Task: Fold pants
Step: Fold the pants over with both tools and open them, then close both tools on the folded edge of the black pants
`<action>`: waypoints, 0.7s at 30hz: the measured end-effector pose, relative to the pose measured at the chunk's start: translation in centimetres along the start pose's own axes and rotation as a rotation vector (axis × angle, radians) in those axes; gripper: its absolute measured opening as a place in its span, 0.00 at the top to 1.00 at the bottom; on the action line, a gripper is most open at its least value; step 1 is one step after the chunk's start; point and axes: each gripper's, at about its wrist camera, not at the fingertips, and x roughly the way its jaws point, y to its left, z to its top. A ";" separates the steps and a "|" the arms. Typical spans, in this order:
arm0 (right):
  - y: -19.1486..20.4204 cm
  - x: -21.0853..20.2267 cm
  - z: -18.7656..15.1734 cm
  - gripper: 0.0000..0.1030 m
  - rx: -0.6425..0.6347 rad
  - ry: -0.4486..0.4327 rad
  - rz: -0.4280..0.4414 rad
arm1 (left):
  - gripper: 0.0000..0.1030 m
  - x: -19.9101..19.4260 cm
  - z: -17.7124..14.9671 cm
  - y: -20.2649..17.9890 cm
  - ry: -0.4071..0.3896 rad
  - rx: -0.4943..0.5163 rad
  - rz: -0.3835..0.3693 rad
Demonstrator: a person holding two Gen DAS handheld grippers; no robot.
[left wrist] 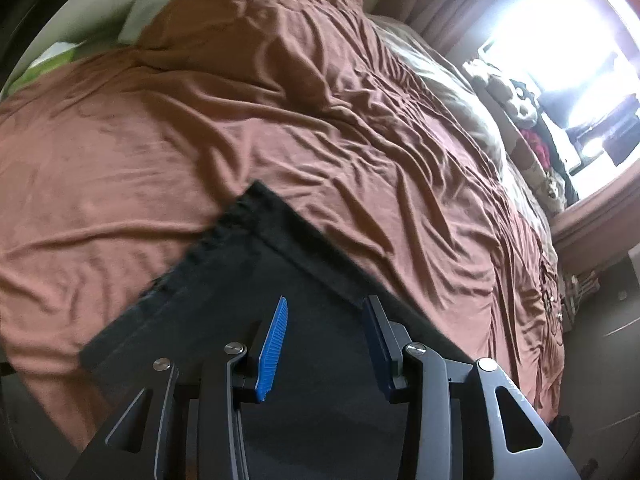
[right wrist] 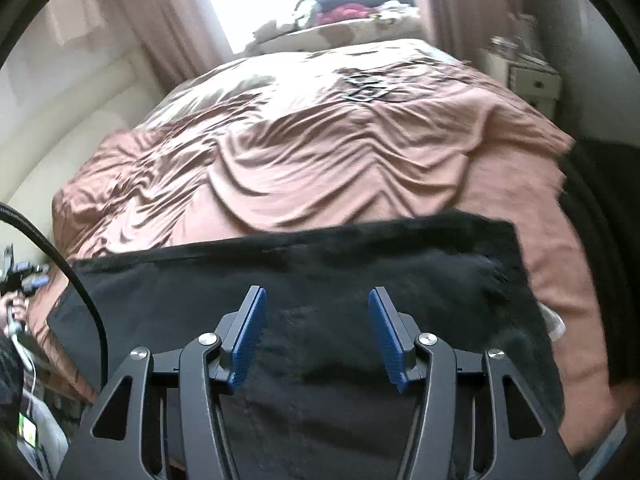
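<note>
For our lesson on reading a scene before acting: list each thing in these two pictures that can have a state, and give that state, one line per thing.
Black pants: lying flat on the bed, held by neither claw.
Left claw: open, nothing between the pads, above the pants.
Right claw: open, nothing gripped, above the pants.
Brown bedspread: spread over the bed, heavily wrinkled.
Curtains: drawn apart, bright window between them.

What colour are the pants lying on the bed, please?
The pants are plain black, on a wrinkled brownish-pink bedspread; the right wrist view shows them best.
</note>
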 end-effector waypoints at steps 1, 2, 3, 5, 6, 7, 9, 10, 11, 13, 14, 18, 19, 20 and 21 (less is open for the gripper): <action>0.2 0.8 0.7 0.50 -0.014 0.007 0.005 | 0.60 0.4 0.1 -0.4 0.004 0.001 0.001; 0.5 1.6 1.2 0.50 -0.027 0.014 0.013 | 0.60 1.0 0.3 -0.9 0.010 0.003 0.004; 0.6 2.8 2.0 0.50 -0.044 0.023 0.023 | 0.60 1.5 0.5 -1.4 0.015 0.006 0.007; 0.8 4.8 3.0 0.50 -0.071 0.037 0.033 | 0.60 2.4 0.7 -2.2 0.022 0.010 0.011; 1.1 5.9 3.5 0.50 -0.090 0.044 0.039 | 0.60 3.0 0.8 -2.6 0.027 0.012 0.013; 1.4 6.5 3.9 0.50 -0.103 0.051 0.046 | 0.60 3.6 0.9 -3.1 0.033 0.013 0.015; 1.7 8.0 4.8 0.50 -0.129 0.066 0.058 | 0.60 4.7 1.1 -3.8 0.045 0.015 0.023; 2.0 8.6 5.2 0.50 -0.140 0.074 0.062 | 0.60 5.4 1.2 -4.2 0.053 0.019 0.031; 2.3 9.4 5.7 0.50 -0.155 0.084 0.067 | 0.60 6.0 1.3 -4.6 0.062 0.021 0.041; 3.1 11.1 6.7 0.50 -0.185 0.105 0.073 | 0.60 7.2 1.5 -5.2 0.078 0.024 0.058; 3.6 12.0 7.2 0.50 -0.200 0.116 0.075 | 0.60 7.9 1.5 -5.5 0.090 0.024 0.069; 6.0 15.7 8.9 0.50 -0.275 0.165 0.101 | 0.60 10.3 1.7 -6.3 0.132 0.036 0.109; 6.7 16.7 9.4 0.50 -0.297 0.177 0.109 | 0.60 10.9 1.7 -6.5 0.144 0.038 0.123; 7.4 17.5 9.8 0.50 -0.315 0.187 0.119 | 0.60 11.5 1.7 -6.6 0.157 0.038 0.134; 7.9 18.3 10.1 0.50 -0.332 0.197 0.130 | 0.60 12.2 1.7 -6.7 0.172 0.037 0.149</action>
